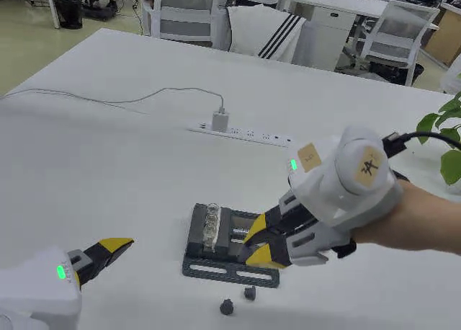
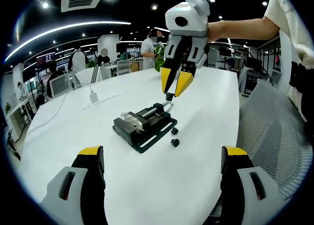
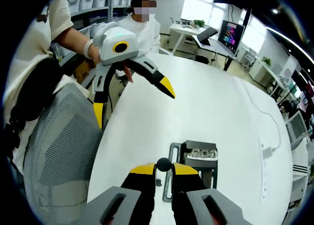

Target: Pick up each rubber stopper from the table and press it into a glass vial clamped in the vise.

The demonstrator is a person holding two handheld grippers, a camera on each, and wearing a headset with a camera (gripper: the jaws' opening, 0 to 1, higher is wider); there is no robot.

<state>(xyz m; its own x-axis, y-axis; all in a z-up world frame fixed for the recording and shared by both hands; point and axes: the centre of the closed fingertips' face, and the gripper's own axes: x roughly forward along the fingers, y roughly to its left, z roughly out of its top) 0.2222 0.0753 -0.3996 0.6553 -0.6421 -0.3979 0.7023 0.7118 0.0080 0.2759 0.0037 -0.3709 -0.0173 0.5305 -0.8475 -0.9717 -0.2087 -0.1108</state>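
Rubber stopper sits pinched by the right gripper, jaws nearly closed, the glass vials at its 2 o'clock; the left gripper gapes empty. Pressed off-centre, that shallow tip hold could spit it out.

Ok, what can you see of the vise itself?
The vise is small, dark, metal-looking, with a flat slotted base resting on the white table. Its jaws grip a row of clear glass vials, upright. A screw sticks out of one end, toward the right claw poised close above. Two loose stoppers lie beside its base.
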